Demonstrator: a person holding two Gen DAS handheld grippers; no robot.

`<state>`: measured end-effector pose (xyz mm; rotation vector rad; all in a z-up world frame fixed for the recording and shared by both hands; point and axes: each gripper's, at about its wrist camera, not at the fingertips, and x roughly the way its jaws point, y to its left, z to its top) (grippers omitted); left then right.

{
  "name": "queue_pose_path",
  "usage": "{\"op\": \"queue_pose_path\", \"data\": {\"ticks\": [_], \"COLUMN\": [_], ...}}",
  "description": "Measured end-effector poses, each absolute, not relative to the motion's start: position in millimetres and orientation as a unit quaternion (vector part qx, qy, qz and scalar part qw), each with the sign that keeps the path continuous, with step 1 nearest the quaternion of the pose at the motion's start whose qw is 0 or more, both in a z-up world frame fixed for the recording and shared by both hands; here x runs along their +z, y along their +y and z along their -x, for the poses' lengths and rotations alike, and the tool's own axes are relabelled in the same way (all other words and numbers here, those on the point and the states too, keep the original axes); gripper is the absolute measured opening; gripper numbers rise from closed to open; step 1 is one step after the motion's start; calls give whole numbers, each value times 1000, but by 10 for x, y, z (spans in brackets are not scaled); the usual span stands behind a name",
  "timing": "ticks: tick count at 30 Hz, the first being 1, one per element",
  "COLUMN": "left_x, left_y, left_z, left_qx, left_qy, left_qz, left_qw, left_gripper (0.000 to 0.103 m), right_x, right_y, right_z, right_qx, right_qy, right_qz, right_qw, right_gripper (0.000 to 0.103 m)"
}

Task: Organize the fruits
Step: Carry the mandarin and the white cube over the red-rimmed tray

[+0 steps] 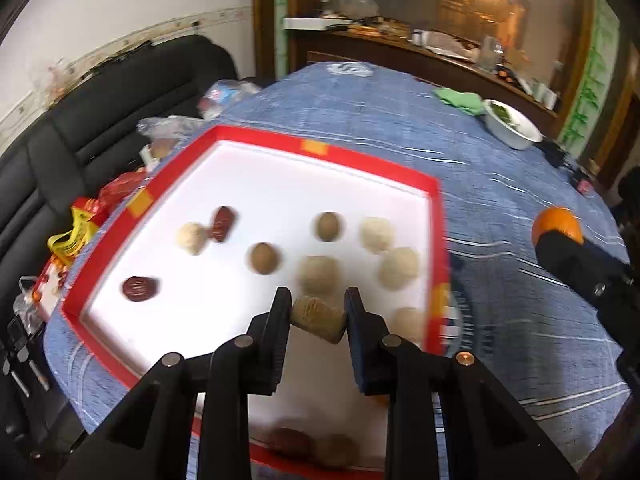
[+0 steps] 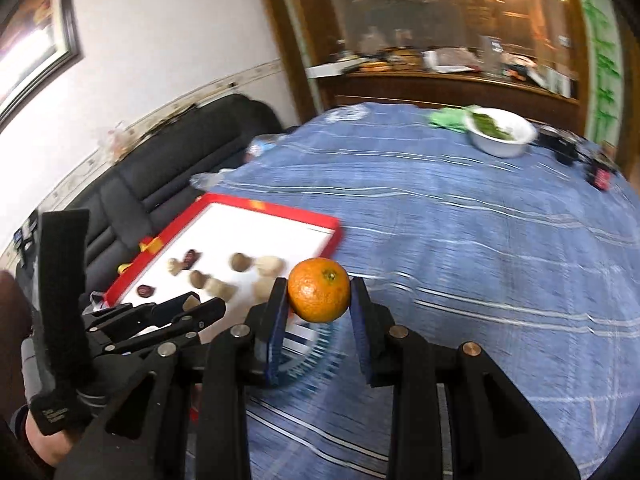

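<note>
**Two fruits in the air, one red tray to fill**

We carry a fruit in each claw. Our left claw (image 1: 318,316) is closed on a small tan, rough-skinned fruit (image 1: 318,318), held above the near part of the red-rimmed tray (image 1: 434,240). Our right claw (image 2: 319,300) is clamped on an orange (image 2: 319,295) over the blue tabletop (image 2: 460,240), just right of the tray.

To place these well, we judge it best to slow down, since both views are smeared with motion. We should lower each fruit to a bare white patch, clear of the pale round fruits (image 1: 399,268) and dark red ones (image 1: 138,289), and ease the pads apart only once it rests, so nothing rolls.

No label or writing is readable; the yellow packet (image 1: 74,236) beside the tray is too blurred.
</note>
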<state>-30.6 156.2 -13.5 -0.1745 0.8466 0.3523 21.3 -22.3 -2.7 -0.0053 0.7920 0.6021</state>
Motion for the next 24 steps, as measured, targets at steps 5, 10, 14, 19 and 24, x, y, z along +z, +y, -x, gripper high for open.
{"op": "queue_pose_path", "data": {"ticks": [5, 10, 14, 19, 24], "left_x": [-163, -184, -237, -269, -290], "left_y": [1754, 1858, 1899, 1961, 2023], "left_z": [301, 328, 324, 314, 317], "left_qx": [189, 197, 200, 204, 210], "left_qy": [409, 410, 417, 423, 426], "left_qz": [94, 99, 101, 106, 109], "left_qw": [887, 885, 881, 876, 873], "left_gripper": [26, 26, 26, 26, 26], "right_x": [-10, -10, -5, -98, -208], "right_y": [213, 533, 724, 898, 1032], "right_z": [-244, -339, -429, -602, -729], "right_qx": [324, 341, 347, 345, 345], "right_qy": [377, 375, 372, 383, 394], "right_qz": [15, 25, 31, 35, 41], "right_qw": [868, 862, 860, 856, 851], "right_gripper": [33, 33, 33, 33, 33]}}
